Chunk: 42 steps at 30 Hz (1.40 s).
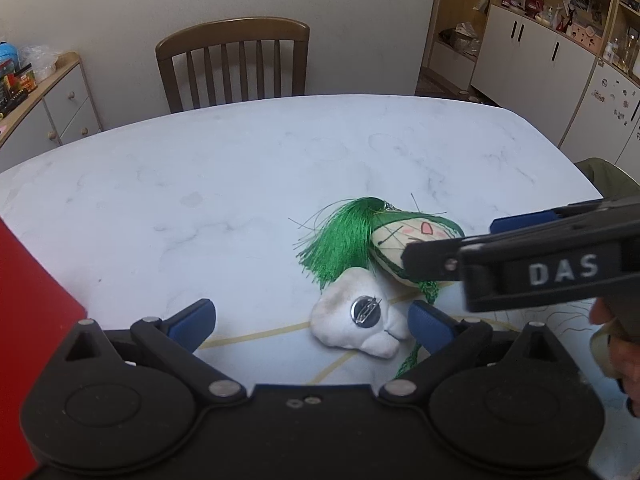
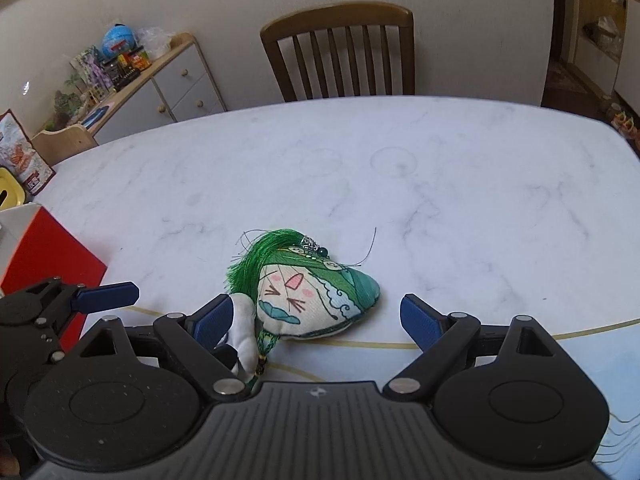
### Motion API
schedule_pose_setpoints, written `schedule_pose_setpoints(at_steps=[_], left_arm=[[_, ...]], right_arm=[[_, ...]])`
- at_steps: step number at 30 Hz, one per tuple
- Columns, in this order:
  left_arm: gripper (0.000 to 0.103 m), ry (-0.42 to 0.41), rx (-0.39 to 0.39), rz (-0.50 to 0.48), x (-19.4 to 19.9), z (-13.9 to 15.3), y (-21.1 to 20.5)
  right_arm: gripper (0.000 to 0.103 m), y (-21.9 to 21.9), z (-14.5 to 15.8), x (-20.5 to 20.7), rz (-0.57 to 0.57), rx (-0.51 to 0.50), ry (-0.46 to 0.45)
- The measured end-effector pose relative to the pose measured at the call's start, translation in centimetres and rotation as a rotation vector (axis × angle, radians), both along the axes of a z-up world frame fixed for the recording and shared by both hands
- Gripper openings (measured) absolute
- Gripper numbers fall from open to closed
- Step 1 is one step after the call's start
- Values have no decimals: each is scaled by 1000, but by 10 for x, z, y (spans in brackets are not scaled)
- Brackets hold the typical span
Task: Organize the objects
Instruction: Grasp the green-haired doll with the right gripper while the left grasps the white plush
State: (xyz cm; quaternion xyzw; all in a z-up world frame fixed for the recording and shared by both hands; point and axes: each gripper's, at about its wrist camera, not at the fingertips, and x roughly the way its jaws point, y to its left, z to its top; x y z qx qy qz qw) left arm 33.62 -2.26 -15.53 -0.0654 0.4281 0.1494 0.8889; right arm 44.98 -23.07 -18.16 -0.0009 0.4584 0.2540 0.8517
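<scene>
White marble worktop (image 2: 400,200), faintly veined, with a wooden chair (image 2: 340,52) behind and a drawer unit (image 2: 176,84) along the wall. My left tongs (image 1: 312,320) and right tongs (image 2: 316,316) both gape, gripping nothing. The green-haired plush (image 2: 312,296) lies between the right pair, touching a white plush (image 1: 352,320); a red box (image 2: 44,248) stands left.

Black claws (image 1: 312,320), blue pads (image 1: 430,326), white "DAS" marking.

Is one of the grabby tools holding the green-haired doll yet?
No. Both tools are open and hold nothing: the right tool straddles the green-haired doll; the left tool straddles the white plush.
</scene>
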Motion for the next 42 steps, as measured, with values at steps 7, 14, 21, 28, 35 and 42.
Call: schedule_pose_setpoints(at_steps=[7, 14, 21, 28, 35, 42], left_arm=[[102, -5, -24, -12, 6, -7, 4], [93, 3, -34, -45, 11, -14, 2], [73, -9, -46, -81, 12, -17, -4], [49, -18, -64, -112, 12, -13, -9], [35, -29, -85, -96, 9, -7, -5], [33, -20, -85, -89, 1, 2, -6]], right_arm=[[91, 6, -14, 10, -1, -20, 21], [91, 10, -20, 10, 2, -19, 27], [87, 10, -21, 7, 7, -13, 18], [75, 9, -20, 6, -5, -7, 22], [71, 8, -15, 1, -20, -5, 11], [70, 3, -3, -9, -21, 0, -14]])
